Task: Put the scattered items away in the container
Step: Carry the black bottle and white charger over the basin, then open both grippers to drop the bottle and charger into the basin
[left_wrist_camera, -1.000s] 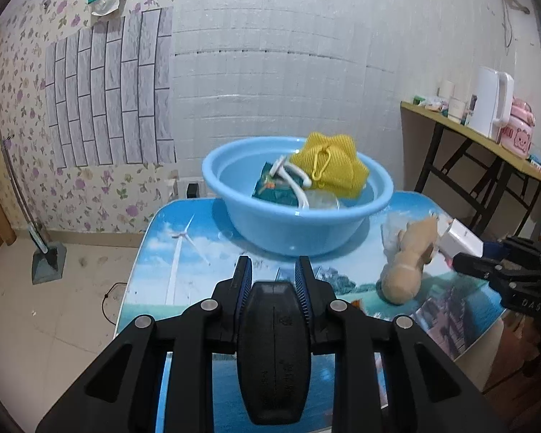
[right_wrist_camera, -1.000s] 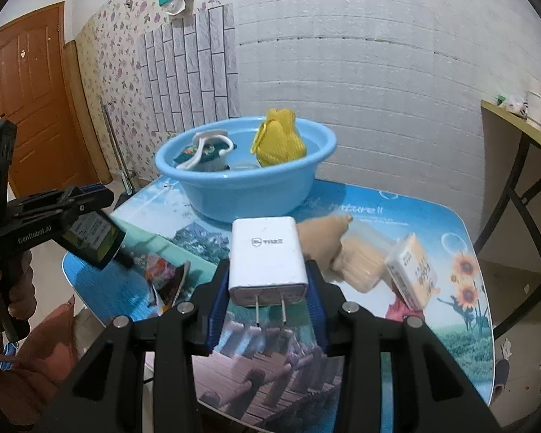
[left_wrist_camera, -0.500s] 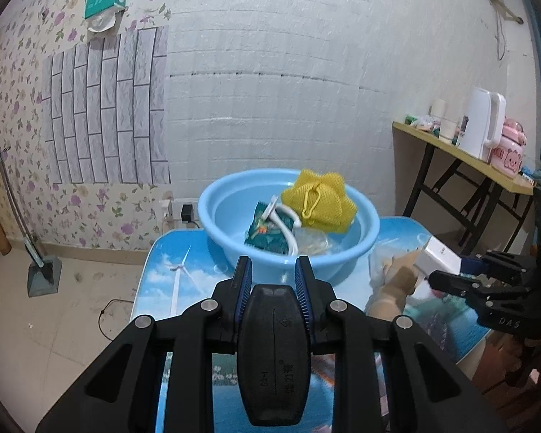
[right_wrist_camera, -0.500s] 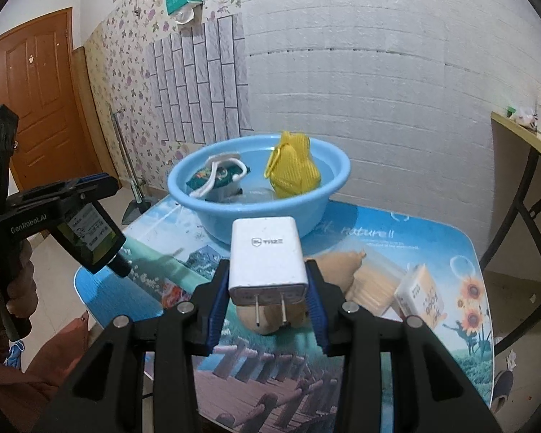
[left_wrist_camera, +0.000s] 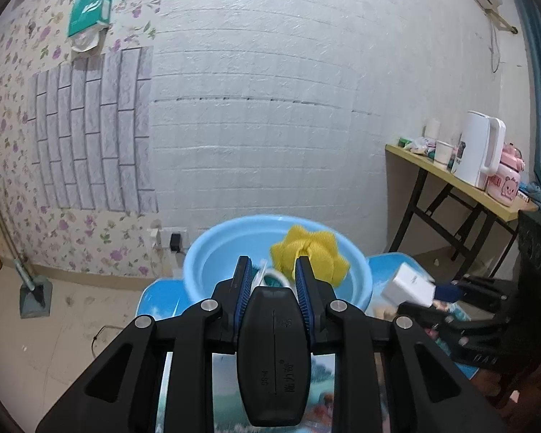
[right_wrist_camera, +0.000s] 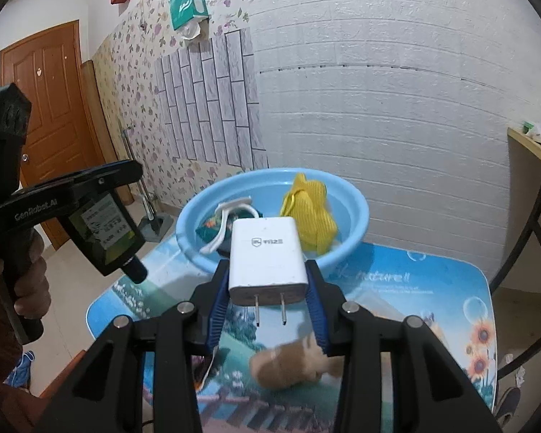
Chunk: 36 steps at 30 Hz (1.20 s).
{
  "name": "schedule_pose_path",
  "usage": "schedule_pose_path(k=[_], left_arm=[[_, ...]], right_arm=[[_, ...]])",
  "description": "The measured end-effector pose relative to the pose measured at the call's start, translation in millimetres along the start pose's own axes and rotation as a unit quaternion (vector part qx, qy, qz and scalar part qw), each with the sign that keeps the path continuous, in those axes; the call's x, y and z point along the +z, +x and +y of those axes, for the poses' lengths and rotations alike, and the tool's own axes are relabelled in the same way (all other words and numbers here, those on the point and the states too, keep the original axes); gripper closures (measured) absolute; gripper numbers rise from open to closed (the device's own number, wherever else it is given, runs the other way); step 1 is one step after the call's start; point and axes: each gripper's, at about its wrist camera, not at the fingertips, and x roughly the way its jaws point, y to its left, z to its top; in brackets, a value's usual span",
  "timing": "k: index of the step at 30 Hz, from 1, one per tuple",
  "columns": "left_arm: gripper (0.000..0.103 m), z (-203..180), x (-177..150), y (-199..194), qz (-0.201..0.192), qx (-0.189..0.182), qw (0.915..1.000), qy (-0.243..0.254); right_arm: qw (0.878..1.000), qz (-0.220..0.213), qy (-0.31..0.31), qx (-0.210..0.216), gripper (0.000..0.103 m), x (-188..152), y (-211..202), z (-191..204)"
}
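Both my grippers have risen since a second ago; basin [right_wrist_camera: 270, 213] now sits lower in view. My right gripper [right_wrist_camera: 268, 290] pinches white charger [right_wrist_camera: 265, 258], prongs toward me, clear of table's near edge [right_wrist_camera: 101, 321], for carrying over the basin rim. My left gripper [left_wrist_camera: 273, 281] clamps black object [left_wrist_camera: 274, 353], likewise basin-bound.

"GenRobot.AI" stands on the left claw [right_wrist_camera: 126, 252]; "nature!!" is printed on the table top [right_wrist_camera: 451, 281].

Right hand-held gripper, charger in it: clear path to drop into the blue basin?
Probably yes. The right hand-held gripper holds the white charger above the table, the blue basin straight ahead with nothing between; open floor remains beside the yellow pouch.
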Motion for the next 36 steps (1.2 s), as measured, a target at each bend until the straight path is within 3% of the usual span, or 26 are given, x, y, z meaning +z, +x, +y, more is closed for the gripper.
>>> schedule_pose_path(k=[24, 30, 36], left_arm=[[0.08, -11, 42, 103, 0.013, -0.051, 0.9986, 0.008], [0.079, -12, 38, 130, 0.032, -0.053, 0.9979, 0.018], [0.079, -9, 15, 150, 0.07, -0.052, 0.9961, 0.008]], right_arm=[[0.998, 0.061, -0.005, 0.016, 0.064, 16, 88, -15], [0.997, 0.072, -0.004, 0.013, 0.064, 14, 95, -16], [0.997, 0.074, -0.005, 0.014, 0.064, 13, 98, -14]])
